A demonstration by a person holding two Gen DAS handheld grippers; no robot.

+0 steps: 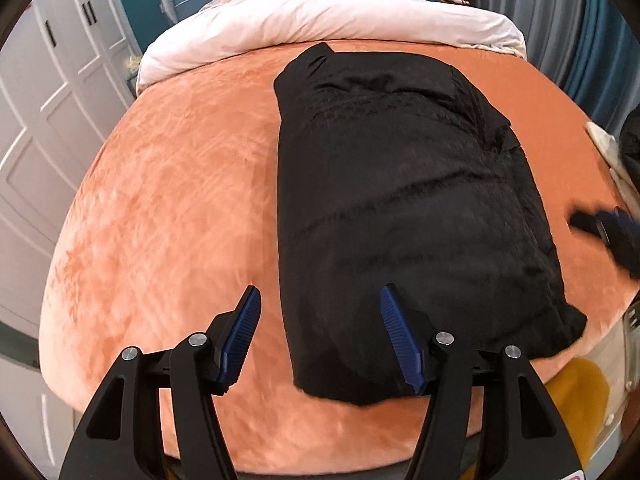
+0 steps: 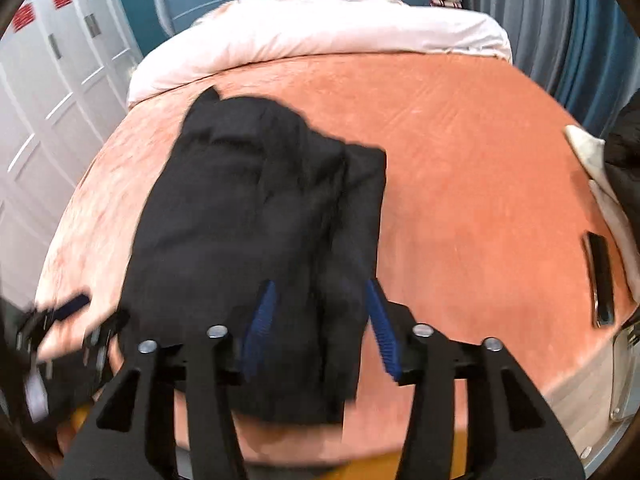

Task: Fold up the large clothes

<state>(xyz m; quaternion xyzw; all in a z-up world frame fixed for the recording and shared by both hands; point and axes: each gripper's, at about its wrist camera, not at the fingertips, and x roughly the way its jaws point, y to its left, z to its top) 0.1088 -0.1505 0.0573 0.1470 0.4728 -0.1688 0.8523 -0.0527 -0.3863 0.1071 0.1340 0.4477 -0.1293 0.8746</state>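
Observation:
A black padded garment (image 1: 404, 208) lies folded into a long bundle on the orange bed cover (image 1: 168, 200). My left gripper (image 1: 318, 300) is open above its near left edge, one finger over the cover, the other over the cloth, holding nothing. In the right wrist view the garment (image 2: 248, 220) lies left of centre on the cover (image 2: 480, 200). My right gripper (image 2: 320, 292) is open over its near right edge, empty. The right gripper shows blurred at the right edge of the left view (image 1: 612, 228); the left one blurred at the lower left of the right view (image 2: 68, 312).
A white duvet (image 1: 320, 20) is bunched at the far end of the bed. White wardrobe doors (image 1: 44, 112) stand at left, curtains (image 2: 560, 28) at right. A dark phone (image 2: 600, 276) lies on the cover at right, near pale and black cloth (image 2: 592, 152).

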